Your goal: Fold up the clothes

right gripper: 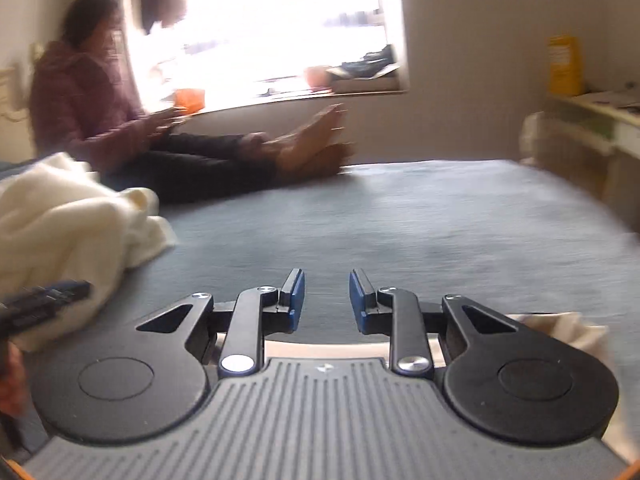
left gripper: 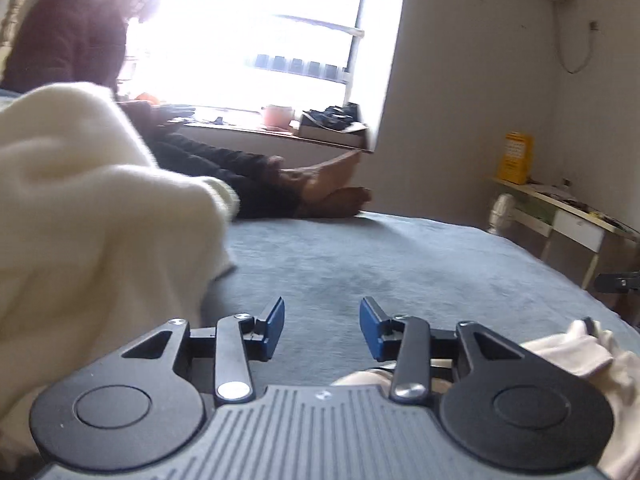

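A cream knitted garment (left gripper: 80,216) lies heaped on the grey-blue bed (left gripper: 400,264), filling the left of the left wrist view. It also shows at the left of the right wrist view as the cream garment (right gripper: 68,220). My left gripper (left gripper: 322,328) hovers over bare bedding to the right of that heap, open, with nothing between its blue pads. My right gripper (right gripper: 327,300) is also over bare bedding, its jaws apart and empty. A paler cloth (left gripper: 572,348) lies low at the right, behind the left gripper's body, and the pale cloth (right gripper: 568,328) shows beside the right one.
A person (right gripper: 84,96) in a mauve top sits on the far side of the bed with legs stretched out, bare feet (left gripper: 332,184) toward the window. A low desk (left gripper: 568,212) with a yellow box (left gripper: 516,156) stands at the right wall. The other gripper's tip (right gripper: 44,300) shows at the left edge.
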Demonstrator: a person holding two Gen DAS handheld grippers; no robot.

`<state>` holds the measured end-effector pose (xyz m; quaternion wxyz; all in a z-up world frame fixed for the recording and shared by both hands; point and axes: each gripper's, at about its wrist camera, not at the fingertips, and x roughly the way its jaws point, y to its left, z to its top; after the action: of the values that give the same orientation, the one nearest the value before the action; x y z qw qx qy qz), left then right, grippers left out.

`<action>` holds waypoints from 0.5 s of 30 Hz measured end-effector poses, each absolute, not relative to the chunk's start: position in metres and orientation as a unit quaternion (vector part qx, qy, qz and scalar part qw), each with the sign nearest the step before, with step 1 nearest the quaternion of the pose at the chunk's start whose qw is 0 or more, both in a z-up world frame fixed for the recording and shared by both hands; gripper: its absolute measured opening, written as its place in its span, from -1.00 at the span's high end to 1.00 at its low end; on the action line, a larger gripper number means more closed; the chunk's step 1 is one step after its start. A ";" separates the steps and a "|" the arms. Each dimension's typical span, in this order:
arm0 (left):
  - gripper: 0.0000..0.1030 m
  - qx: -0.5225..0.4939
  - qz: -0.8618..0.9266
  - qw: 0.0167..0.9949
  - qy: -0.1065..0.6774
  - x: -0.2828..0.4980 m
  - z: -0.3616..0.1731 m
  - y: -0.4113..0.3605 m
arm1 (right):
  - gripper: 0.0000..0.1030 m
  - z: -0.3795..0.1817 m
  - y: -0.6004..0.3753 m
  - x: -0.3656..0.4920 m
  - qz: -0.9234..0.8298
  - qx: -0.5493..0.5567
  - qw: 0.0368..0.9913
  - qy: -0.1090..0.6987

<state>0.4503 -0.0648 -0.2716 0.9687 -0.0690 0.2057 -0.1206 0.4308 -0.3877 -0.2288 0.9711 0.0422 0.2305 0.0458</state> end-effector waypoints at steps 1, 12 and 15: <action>0.12 -0.065 -0.147 0.964 0.214 0.452 -0.270 -0.077 | 0.54 -0.232 -0.404 0.427 0.029 0.069 0.968 0.241; 0.27 0.093 -0.256 0.923 0.270 0.451 -0.311 -0.200 | 0.49 -0.301 -0.494 0.460 -0.008 0.324 0.876 0.357; 0.27 0.091 -0.255 0.923 0.273 0.450 -0.313 -0.200 | 0.81 -0.304 -0.484 0.466 -0.008 0.288 0.887 0.362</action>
<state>0.4504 -0.1997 -0.3131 0.9231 0.0913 0.2731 -0.2549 0.4658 -0.4836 -0.3036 0.8866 0.2882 0.3616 -0.0076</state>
